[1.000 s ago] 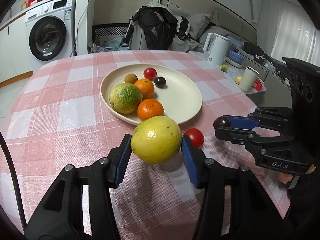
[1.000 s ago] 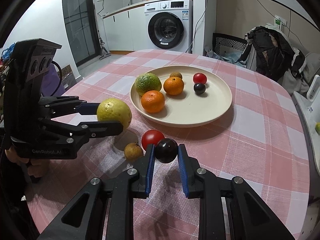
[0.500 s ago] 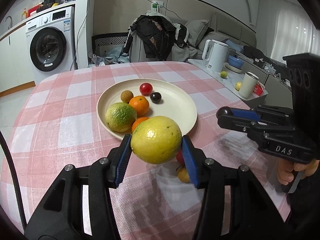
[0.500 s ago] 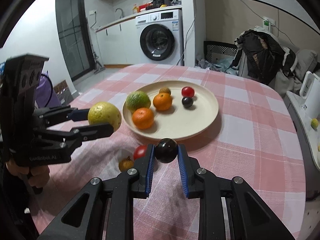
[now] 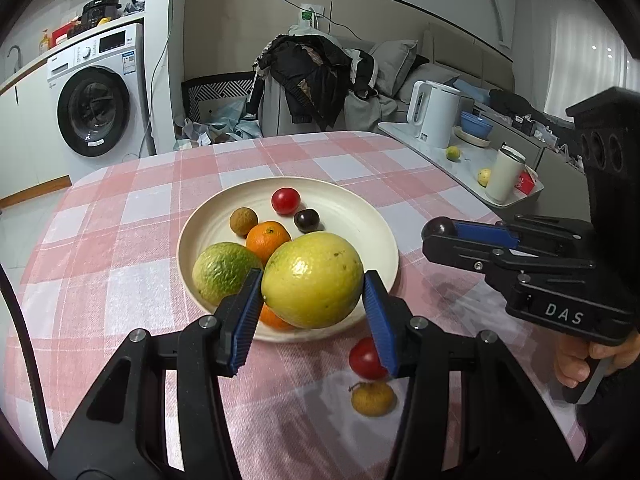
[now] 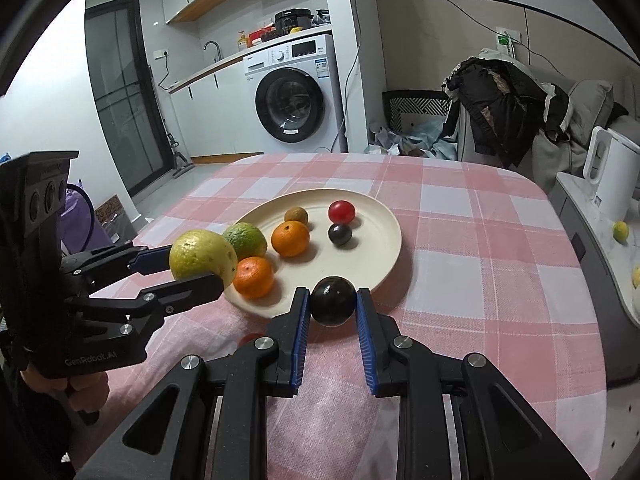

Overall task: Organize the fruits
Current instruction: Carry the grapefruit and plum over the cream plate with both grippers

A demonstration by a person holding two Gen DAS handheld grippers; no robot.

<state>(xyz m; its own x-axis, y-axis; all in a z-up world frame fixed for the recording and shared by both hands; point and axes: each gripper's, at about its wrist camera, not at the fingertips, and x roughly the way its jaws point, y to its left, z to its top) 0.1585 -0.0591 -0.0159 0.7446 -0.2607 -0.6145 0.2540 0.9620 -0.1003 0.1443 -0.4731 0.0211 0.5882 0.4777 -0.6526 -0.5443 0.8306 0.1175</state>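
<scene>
Left gripper (image 5: pixel 314 292) is clamped on a large yellow-green citrus (image 5: pixel 313 279), its blue pads pressed to the fruit's two sides, and carries it clear of the cloth over the six o'clock rim of the cream plate (image 5: pixel 360 216). Right gripper (image 6: pixel 331 307) is closed tight on a small dark plum (image 6: pixel 333 306), held above the pink checked tablecloth (image 6: pixel 480 240) just off the plate's near edge; in the left wrist view this gripper sits at about three o'clock from the plate, with the plum showing at its tip. On the plate lie a rough green citrus (image 5: pixel 224 270) at about eight o'clock, an orange mandarin (image 5: pixel 267 240) near the centre, a second mandarin (image 6: pixel 253 276) at the near rim, mostly hidden behind the carried citrus in the left wrist view, a brown longan (image 5: pixel 243 221) at about eleven o'clock, a red cherry tomato (image 5: pixel 285 200) at twelve o'clock and a second dark plum (image 5: pixel 306 220) just beside it. Off the plate, at roughly five o'clock from the left gripper's tips, a red tomato (image 5: pixel 365 359) and a yellow-brown small fruit (image 5: pixel 373 398) rest on the cloth, near each other but not touching.
</scene>
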